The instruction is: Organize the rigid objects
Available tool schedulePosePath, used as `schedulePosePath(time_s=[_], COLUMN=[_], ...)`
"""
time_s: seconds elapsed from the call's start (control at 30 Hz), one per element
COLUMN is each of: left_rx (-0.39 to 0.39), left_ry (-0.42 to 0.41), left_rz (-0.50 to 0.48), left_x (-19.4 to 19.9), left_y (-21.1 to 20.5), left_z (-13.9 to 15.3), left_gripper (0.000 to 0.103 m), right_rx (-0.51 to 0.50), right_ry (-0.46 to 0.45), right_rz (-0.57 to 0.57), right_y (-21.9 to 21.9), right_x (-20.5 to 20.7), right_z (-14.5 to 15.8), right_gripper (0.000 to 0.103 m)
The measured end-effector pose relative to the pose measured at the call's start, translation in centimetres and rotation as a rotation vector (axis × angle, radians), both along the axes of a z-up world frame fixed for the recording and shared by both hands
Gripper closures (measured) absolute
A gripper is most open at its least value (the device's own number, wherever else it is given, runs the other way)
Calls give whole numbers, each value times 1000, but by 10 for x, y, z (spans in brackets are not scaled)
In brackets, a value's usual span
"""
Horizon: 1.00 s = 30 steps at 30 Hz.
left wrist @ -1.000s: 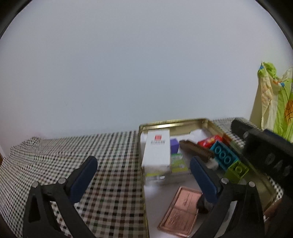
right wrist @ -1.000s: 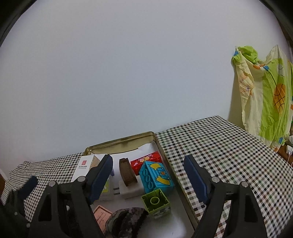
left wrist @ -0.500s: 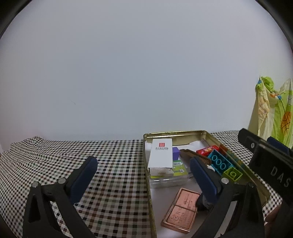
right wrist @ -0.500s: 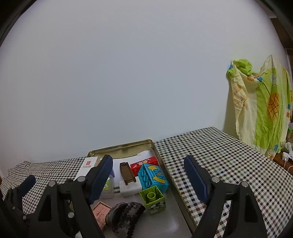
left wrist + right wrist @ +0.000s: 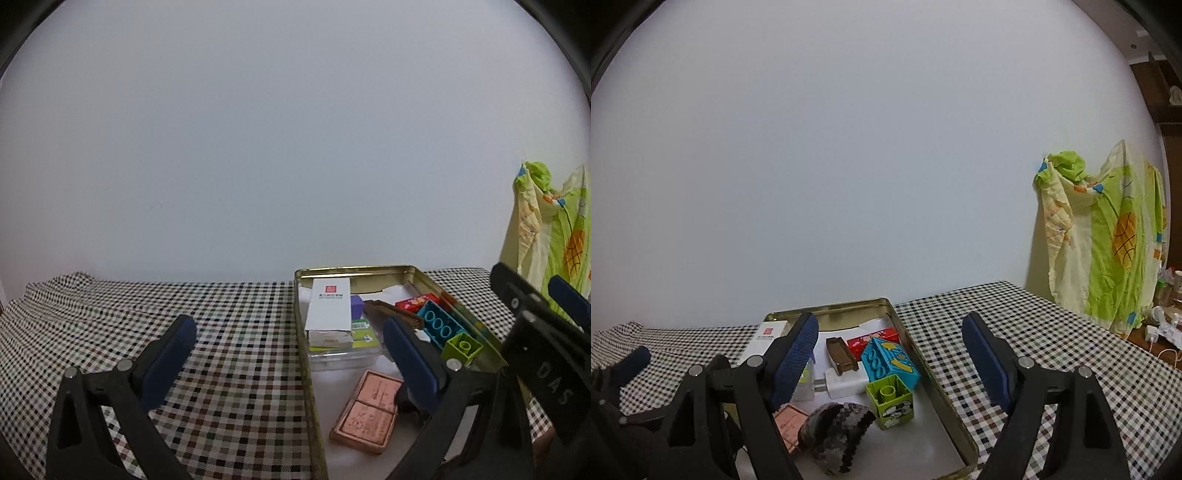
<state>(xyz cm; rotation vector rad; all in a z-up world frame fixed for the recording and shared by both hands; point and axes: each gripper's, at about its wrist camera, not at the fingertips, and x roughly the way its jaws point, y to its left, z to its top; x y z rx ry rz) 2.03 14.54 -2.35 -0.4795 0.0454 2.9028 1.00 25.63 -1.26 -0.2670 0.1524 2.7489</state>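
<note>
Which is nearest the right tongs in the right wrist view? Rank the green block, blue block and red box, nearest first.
1. Green block: front of the tin, nearest the right tongs.
2. Blue block: behind it.
3. Red box: farthest back.

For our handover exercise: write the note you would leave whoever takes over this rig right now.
Left gripper: open, empty, over the checked cloth and the tin's left rim.
Right gripper: open, empty, above the tin's right edge.
In the gold tin: white box, blue brick, green brick, pink compact, white charger.
Done: everything visible sits in the tin.
Left: possibly tidying; unclear.
</note>
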Motion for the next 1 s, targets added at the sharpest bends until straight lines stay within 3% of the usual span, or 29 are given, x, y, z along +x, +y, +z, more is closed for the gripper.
schedulePosePath(time_s=[0.23, 0.47, 1.0], left_rx=[-7, 1, -8], left_ry=[-4, -4, 18], left_rz=[-15, -5, -5], left_x=[8, 13, 37], left_y=[-2, -8, -22], left_z=[0, 0, 3], left_gripper=[1, 1, 1], right_rx=[47, 80, 77], right_ry=[-1, 15, 45], right_rz=[-30, -63, -32], right_y=[-2, -7, -14], right_x=[8, 23, 53], right_z=[-2, -2, -1], right_gripper=[21, 13, 10])
